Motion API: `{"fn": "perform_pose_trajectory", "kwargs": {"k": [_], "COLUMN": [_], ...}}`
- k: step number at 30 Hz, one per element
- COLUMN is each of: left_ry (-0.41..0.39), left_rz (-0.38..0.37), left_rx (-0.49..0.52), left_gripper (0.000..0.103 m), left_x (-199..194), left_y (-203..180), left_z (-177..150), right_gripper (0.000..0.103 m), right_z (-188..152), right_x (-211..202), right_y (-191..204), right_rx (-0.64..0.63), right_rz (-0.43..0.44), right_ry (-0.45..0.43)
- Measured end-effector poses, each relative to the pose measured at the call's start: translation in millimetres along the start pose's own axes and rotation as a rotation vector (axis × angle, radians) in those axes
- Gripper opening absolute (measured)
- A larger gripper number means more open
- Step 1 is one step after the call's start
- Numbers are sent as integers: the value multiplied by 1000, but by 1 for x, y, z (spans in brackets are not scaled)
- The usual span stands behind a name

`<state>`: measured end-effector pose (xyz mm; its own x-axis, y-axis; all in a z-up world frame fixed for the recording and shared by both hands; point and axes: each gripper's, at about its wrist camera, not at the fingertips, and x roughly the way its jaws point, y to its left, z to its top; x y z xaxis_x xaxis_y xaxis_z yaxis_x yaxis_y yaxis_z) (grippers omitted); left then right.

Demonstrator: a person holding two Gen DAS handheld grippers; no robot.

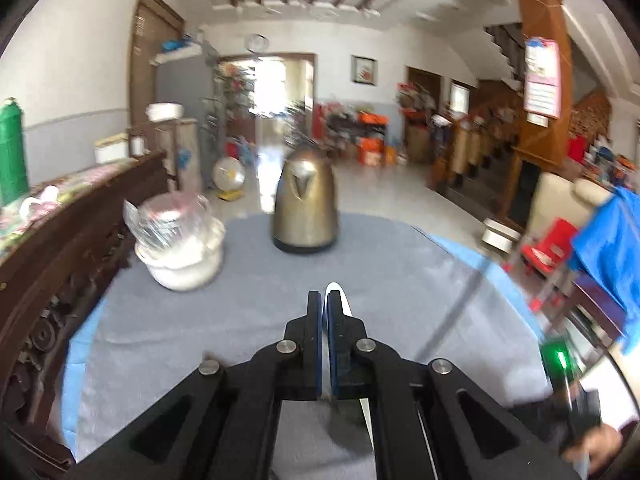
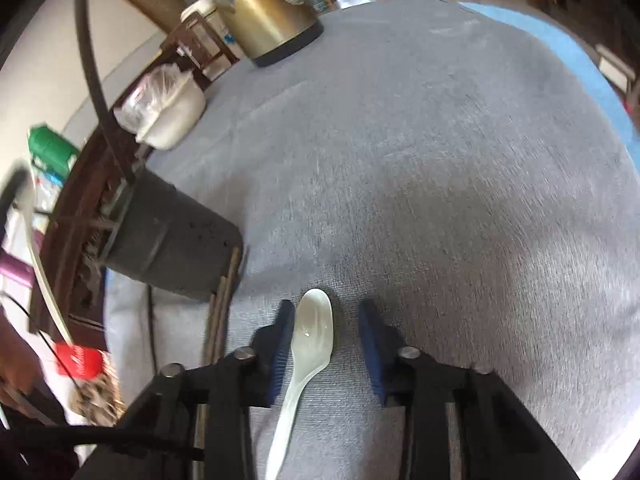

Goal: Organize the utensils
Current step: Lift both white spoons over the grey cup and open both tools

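Lying bowl-end up-frame, the spoon [image 2: 312,344] sits lengthwise between the spread right gripper [image 2: 326,344]
Left gripper [image 1: 325,312] pinches another white spoon [image 1: 340,296]; bare cloth [image 2: 440,160] lies ahead

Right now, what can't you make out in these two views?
- Left wrist view: the white piece in the shut left claw. The fingers cover all but its tip, so I cannot tell what it is.
- Right wrist view: the spoon. The bottom edge cuts off the end of its handle.
- Right wrist view: the inside of the holder. Its mouth faces away and is blurred.
- Both views: what the bowl holds. Plastic wrap and blur hide it.
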<state>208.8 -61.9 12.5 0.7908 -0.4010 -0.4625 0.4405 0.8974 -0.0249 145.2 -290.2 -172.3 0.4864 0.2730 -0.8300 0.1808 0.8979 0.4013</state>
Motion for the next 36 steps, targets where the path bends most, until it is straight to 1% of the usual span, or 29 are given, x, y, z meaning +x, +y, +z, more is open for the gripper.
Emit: {"fn": "perform_pose_trajectory", "kwargs": {"k": [1, 3, 5, 8, 9, 11, 12, 13, 14, 16, 17, 18, 20, 21, 22, 23, 24, 25, 26, 27, 29, 31, 33, 36], "left_ry": [-18, -37, -56, -99, -103, -105, -108, -111, -104, -68, -47, -45, -60, -71, -78, -94, -125, -158, -184, -194, -211, -218, -212, -165], "left_rz": [29, 70, 126, 223, 239, 244, 251, 260, 265, 232, 202, 179, 130, 112, 94, 77, 79, 93, 101, 109, 148, 192, 217, 254], "left_rx": [-7, -38, -74, -79, -83, -87, -73, -52, -27, -6, 1, 2, 5, 8, 7, 1, -4, -8, -15, -23, -33, -47, -86, -124], "left_gripper": [3, 3, 3, 3, 3, 3, 3, 3, 3, 3, 3, 3, 3, 8, 20, 28, 38, 42, 42, 43, 43, 48, 50, 50], "left_x": [6, 18, 28, 45, 51, 56, 58, 60, 63, 67, 65, 61, 46, 37, 29, 18, 6, -5, -15, -23, -40, -50, -60, -65], "left_y": [-1, -2, -4, -11, -11, -14, -16, -19, -21, -21, -20, -20, -17, -16, -15, -12, -9, -5, 1, 5, 17, 26, 38, 54], "left_z": [2, 6, 7, 3, 1, -7, -12, -16, -22, -29, -31, -31, -29, -26, -22, -17, -12, -8, -4, -1, 2, -1, -11, -30], "right_gripper": [5, 2, 2, 2, 2, 2, 2, 2, 2, 2, 2, 2, 2, 2, 2, 2, 2, 2, 2, 2, 2, 2, 2, 2], "right_z": [-2, -6, -9, -12, -13, -14, -14, -14, -12, -10, -9, -8, -7, -6, -3, 0, 1, 4, 4, 7, 12, 19, 28, 38], "right_x": [1, -3, -9, -26, -32, -50, -58, -69, -74, -88, -91, -95, -100, -103, -106, -108, -110, -112, -115, -121, -131, -134, -130, -113], "right_y": [3, 10, 12, 16, 18, 26, 30, 38, 42, 54, 58, 63, 71, 76, 79, 83, 88, 95, 98, 102, 113, 127, 138, 159], "right_rx": [-24, -63, -68, -76, -78, -95, -105, -124, -131, -142, -141, -142, -147, -154, -159, -162, -166, -175, -182, -191, -208, -226, -240, -261], "right_rz": [-15, -34, -39, -15, -12, -2, 1, -4, -12, -22, -23, -25, -31, -37, -38, -37, -39, -46, -51, -56, -65, -87, -109, -169], "right_ry": [-4, -46, -80, -161, -187, -275, -313, -376, -411, -514, -544, -583, -632, -659, -671, -680, -696, -724, -743, -771, -833, -904, -942, -983]}}
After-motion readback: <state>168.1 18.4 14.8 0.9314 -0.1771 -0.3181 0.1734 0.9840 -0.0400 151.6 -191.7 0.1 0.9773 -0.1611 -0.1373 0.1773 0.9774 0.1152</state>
